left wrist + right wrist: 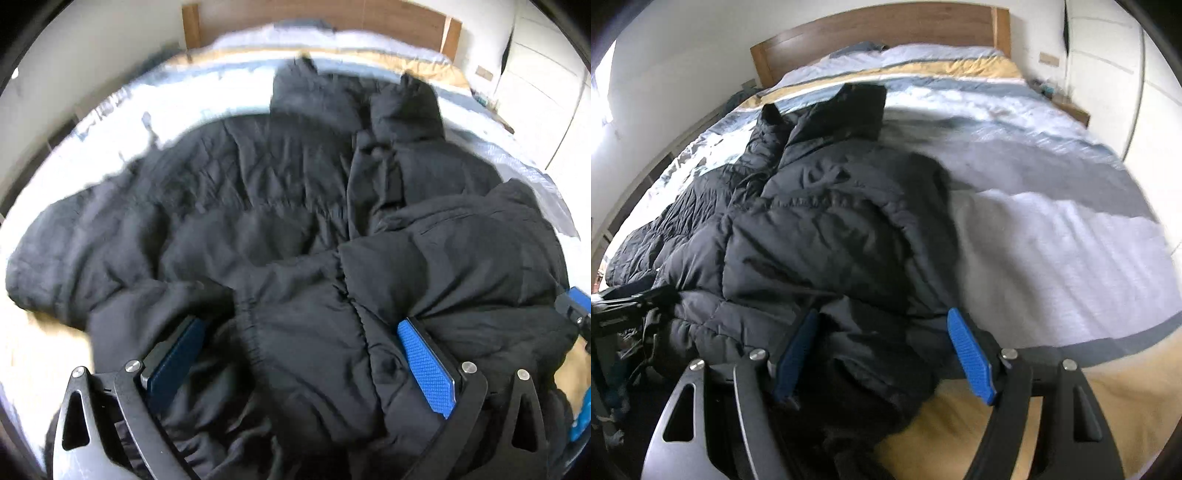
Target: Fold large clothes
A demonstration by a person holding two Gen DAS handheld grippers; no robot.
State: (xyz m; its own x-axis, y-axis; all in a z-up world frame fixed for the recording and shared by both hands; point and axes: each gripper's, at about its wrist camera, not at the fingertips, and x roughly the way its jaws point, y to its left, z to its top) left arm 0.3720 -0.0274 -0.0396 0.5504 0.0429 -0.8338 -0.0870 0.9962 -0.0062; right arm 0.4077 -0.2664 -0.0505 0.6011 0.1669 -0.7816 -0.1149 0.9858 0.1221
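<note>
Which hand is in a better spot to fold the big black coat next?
Probably left. The left gripper has thick folds of the black coat bunched between both blue pads, over the coat's middle. The right gripper sits at the coat's edge, with bare bedspread beside its outer pad.

A black puffer jacket [280, 229] lies spread across the bed [122, 110], filling most of the view ahead of the left gripper [303, 354]. A bunched fold of its padded fabric sits between the jaws, bulging against both blue pads [424, 365]. Beyond the jaws the quilted lining lies open, with one sleeve [48, 266] stretched out to their left. At the far side, two dark parts of the jacket rise toward the wooden headboard [332, 18]. Right of the jaws, at the frame's edge, a bit of the right gripper [576, 306] shows.
</note>
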